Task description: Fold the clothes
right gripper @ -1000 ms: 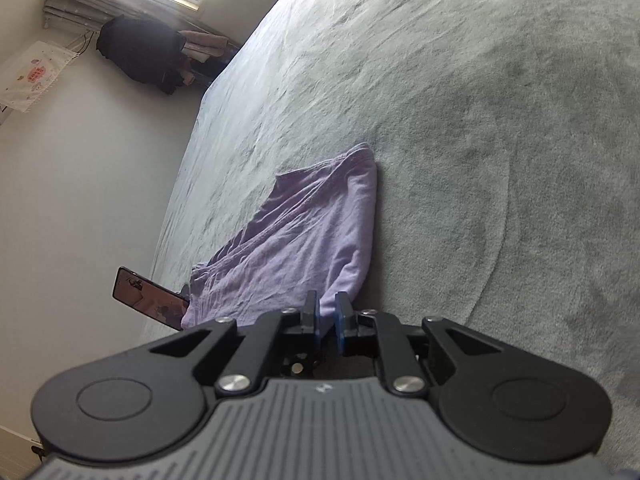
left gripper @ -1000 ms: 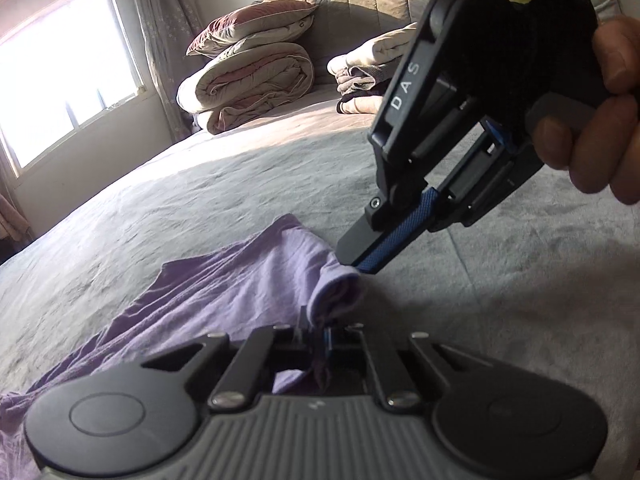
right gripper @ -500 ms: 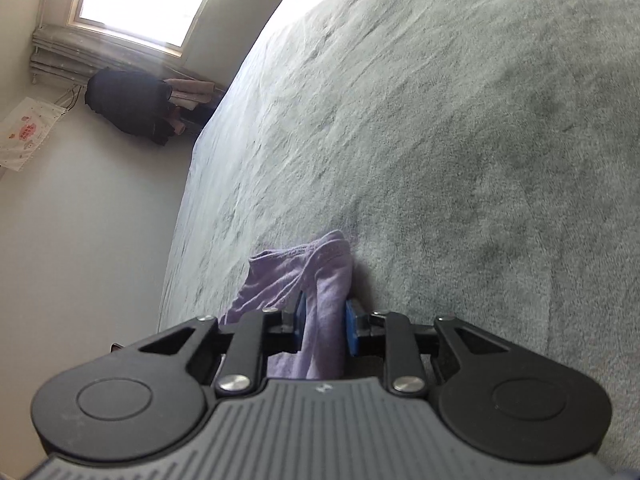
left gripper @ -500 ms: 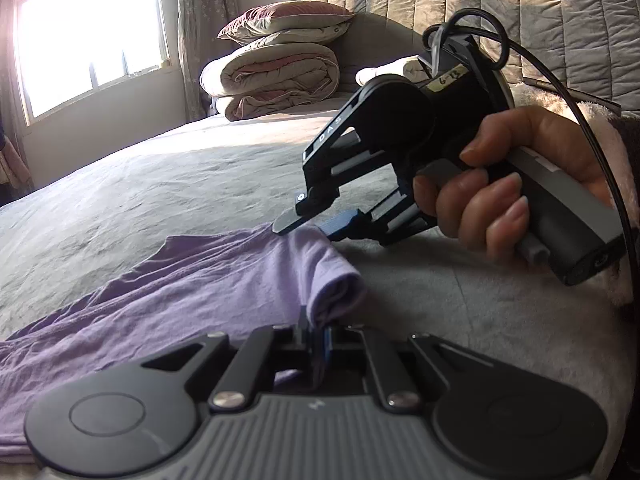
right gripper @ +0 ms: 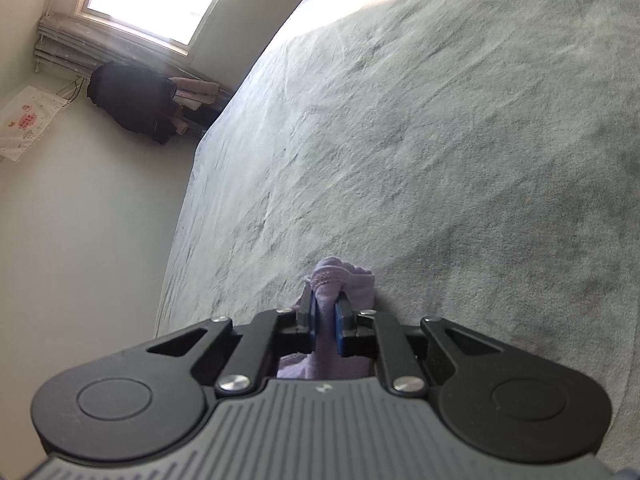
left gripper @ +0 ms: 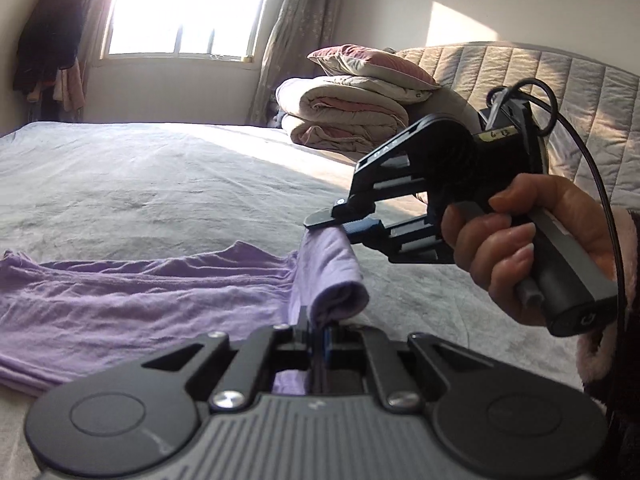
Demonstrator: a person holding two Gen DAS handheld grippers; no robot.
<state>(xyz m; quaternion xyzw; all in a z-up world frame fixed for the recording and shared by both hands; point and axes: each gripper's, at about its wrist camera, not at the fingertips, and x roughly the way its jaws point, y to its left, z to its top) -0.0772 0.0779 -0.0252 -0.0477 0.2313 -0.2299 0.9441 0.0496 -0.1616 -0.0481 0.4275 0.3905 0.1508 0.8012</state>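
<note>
Left gripper (left gripper: 318, 330): level, fingers pinching the purple garment (left gripper: 132, 304) edge.
Right gripper (left gripper: 340, 226): hand-held, pinching the same soft, rolled edge.

One purple garment (left gripper: 132, 296), two grippers (left gripper: 316, 326) (left gripper: 340, 226), one hand (left gripper: 532, 248), one pillow (left gripper: 368, 60), one folded quilt (left gripper: 344, 116).

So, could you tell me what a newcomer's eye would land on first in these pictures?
Probably the purple garment spread over the grey bed cover, one end pinched by both the left gripper and the right gripper. Next, the folded quilts stacked by the padded headboard.
</note>
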